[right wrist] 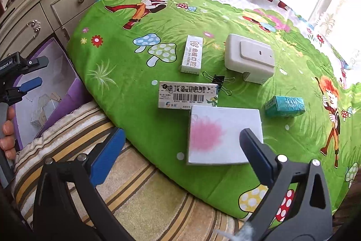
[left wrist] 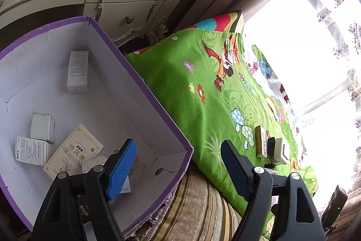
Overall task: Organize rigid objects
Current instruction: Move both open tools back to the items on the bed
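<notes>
Right claw [right wrist: 182,150] spread wide, nothing held; white box [right wrist: 223,134] seen between its fingers, nearer right one, on green cloth [right wrist: 126,83]. Barcode box [right wrist: 188,95] at 12 o'clock, touching it; teal box [right wrist: 284,106] at 2. Left claw [left wrist: 178,166] spread wide, nothing held, over purple bin [left wrist: 144,87] corner. Bin interior shown only by left view: cartons, tall box [left wrist: 77,71].

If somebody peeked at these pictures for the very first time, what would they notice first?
Probably the bright green cartoon blanket with mushrooms and dancing kids, spread across the middle. Little boxes lie on it, the nearest a white box with a pink blotch right before the open right hand-held gripper. To the left sits a purple-edged box already holding several small cartons, with the open left hand-held gripper over its corner.
</notes>
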Motion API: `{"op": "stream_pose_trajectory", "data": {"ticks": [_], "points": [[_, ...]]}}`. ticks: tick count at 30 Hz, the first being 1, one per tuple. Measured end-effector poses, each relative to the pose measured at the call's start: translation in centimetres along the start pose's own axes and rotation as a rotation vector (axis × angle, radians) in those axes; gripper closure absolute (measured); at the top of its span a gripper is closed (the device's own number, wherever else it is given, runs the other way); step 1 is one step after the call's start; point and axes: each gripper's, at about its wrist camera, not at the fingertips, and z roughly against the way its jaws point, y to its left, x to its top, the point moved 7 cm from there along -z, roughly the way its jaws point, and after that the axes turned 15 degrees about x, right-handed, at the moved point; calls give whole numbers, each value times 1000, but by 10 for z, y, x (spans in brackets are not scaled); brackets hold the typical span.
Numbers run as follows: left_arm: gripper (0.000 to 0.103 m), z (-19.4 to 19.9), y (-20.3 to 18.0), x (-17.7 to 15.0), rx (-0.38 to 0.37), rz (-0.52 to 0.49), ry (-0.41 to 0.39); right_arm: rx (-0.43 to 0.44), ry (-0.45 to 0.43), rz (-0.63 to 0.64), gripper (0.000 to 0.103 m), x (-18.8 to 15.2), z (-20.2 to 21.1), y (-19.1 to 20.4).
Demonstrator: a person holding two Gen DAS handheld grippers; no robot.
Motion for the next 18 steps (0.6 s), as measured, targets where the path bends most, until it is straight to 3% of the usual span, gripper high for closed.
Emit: {"op": "stream_pose_trajectory", "data": {"ticks": [7, 18], "points": [[21, -7, -54, -19, -54, -157, 38, -15, -7, -66, 1, -7, -4, -36], [21, -24, -141, -51, -203, -392, 99, 28, 6, -135, 1, -17, -19, -61]]}}
